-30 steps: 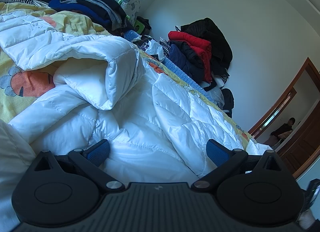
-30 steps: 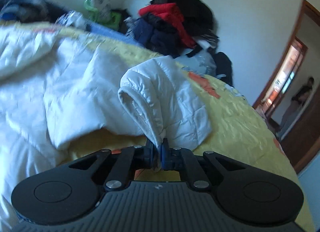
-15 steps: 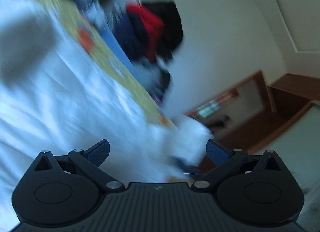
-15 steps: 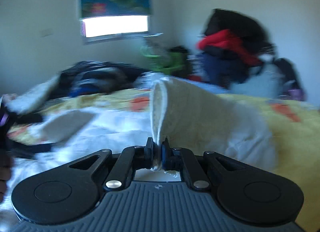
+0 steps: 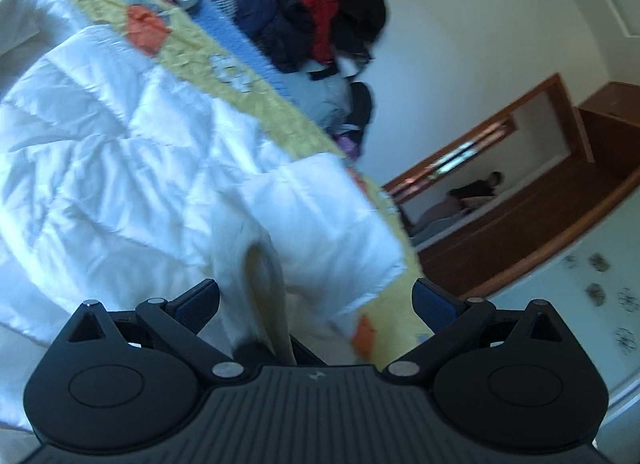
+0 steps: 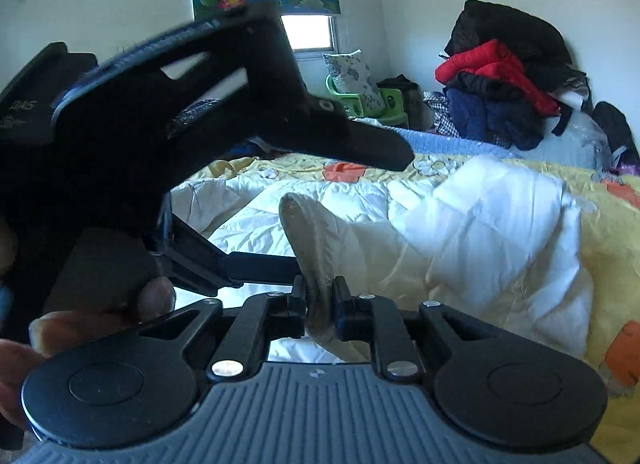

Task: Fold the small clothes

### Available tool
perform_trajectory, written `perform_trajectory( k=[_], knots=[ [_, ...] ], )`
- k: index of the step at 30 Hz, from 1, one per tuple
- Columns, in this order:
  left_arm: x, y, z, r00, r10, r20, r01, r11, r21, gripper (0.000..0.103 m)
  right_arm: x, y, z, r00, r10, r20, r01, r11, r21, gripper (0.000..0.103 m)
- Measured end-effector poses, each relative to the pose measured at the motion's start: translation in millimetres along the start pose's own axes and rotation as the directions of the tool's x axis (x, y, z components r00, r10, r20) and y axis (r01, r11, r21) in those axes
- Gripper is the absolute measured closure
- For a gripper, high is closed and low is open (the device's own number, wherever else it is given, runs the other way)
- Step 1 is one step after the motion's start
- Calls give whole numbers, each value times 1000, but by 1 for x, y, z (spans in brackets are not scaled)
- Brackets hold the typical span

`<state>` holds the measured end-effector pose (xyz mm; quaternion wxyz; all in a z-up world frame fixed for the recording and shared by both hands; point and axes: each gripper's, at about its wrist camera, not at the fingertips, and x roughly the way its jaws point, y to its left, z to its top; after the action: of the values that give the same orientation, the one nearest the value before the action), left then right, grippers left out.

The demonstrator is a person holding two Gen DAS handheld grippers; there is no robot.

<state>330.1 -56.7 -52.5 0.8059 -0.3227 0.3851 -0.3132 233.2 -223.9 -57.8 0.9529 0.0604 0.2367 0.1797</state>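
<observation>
the right gripper (image 6: pixel 320 310) has carried the sleeve cuff (image 6: pixel 310 232) up and over since a second ago; its fingers are nearly closed, pinching the cuff's lower edge. the left gripper (image 5: pixel 316 304) has swung across, fingers spread wide and holding nothing, with the cuff (image 5: pixel 266 280) now standing between them. this looks like a handover mid-fold. the white jacket (image 5: pixel 120 152) lies ahead of both on the yellow bedspread (image 6: pixel 616 248). only the right view shows the left gripper's body; only the left shows the doorway (image 5: pixel 516 200).
</observation>
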Motion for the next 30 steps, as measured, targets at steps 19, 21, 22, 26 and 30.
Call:
perform_trajectory(
  k=[19, 21, 22, 26, 30],
  knots=[
    [35, 1, -8, 914, 385, -129, -350, 908, 229, 91, -66, -154, -94, 941, 13, 338, -261, 662, 703, 23],
    [34, -5, -3, 907, 400, -132, -356, 895, 268, 94, -68, -156, -96, 934, 19, 357, -287, 635, 717, 23],
    [31, -11, 2, 904, 410, -116, -361, 882, 303, 94, -71, -158, -100, 930, 20, 366, -297, 627, 720, 23],
    [3, -40, 33, 897, 442, -3, -402, 817, 414, 94, -71, -163, -107, 929, 25, 370, -305, 619, 724, 22],
    [-23, -50, 74, 862, 501, 71, -475, 753, 456, 94, -68, -166, -109, 929, 29, 369, -306, 619, 723, 21]
  ],
)
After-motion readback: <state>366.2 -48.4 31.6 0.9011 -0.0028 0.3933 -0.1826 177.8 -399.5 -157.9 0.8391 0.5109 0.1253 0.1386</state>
